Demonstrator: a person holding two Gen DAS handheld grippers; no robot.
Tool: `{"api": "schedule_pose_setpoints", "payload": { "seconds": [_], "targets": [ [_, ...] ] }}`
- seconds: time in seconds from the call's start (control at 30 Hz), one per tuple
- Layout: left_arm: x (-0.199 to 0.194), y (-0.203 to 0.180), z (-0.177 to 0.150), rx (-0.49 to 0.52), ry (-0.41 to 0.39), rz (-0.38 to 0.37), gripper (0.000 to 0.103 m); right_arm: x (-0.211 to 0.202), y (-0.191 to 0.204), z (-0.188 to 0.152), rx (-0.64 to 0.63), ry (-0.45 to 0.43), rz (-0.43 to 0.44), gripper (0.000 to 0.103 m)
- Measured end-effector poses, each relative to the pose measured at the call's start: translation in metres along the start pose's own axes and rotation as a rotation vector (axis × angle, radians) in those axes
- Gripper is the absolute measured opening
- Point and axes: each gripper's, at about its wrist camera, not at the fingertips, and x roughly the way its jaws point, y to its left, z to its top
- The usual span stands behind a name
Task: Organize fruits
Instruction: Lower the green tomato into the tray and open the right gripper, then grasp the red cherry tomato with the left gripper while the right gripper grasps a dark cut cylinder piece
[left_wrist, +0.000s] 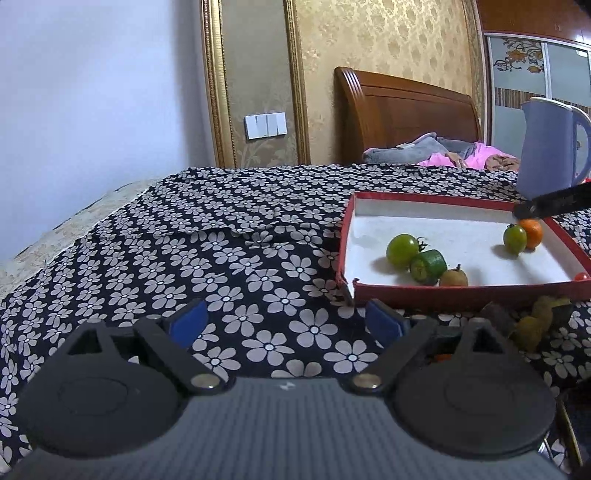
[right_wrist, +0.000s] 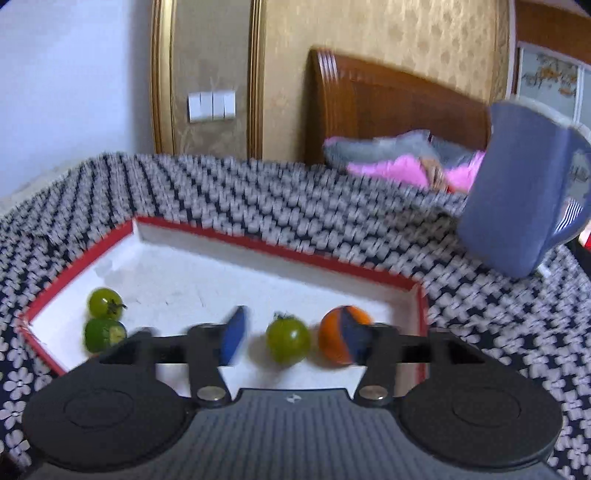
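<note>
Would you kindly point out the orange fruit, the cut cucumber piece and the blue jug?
orange fruit (right_wrist: 334, 341): right wrist view, on its orange left half.
cut cucumber piece (left_wrist: 428, 266): left wrist view, on its green skin beside the cut face.
blue jug (left_wrist: 545, 151): left wrist view, on the middle of its body.

No readable text, label, brand or number on anything in view.

Black cloth with white flowers (left_wrist: 236, 258) spread across the surface, a blue jug (left_wrist: 546, 147) standing at its far right. Behind, a wooden headboard (left_wrist: 402, 110), pink and grey bedding (left_wrist: 443, 153), white wall switches (left_wrist: 266, 125), gold-framed wallpaper panel (left_wrist: 255, 74).
</note>
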Motion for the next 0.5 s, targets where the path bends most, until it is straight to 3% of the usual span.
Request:
{"api": "schedule_pose_setpoints", "payload": {
  "seconds": [0.2, 0.33, 0.5],
  "targets": [
    [-0.001, -0.002, -0.001, 0.000, 0.002, -0.023, 0.095, -0.065, 0.000, -0.025, -0.043, -0.091, -0.018, 0.074],
    [-0.003, -0.001, 0.000, -0.006, -0.001, -0.029, 0.096, -0.088, 0.009, -0.055, -0.020, -0.059, 0.032, 0.074],
    [-0.007, -0.004, 0.000, 0.003, -0.012, -0.037, 0.097, -0.087, 0.025, -0.071, 0.008, -0.004, 0.060, 0.074]
  ]
}}
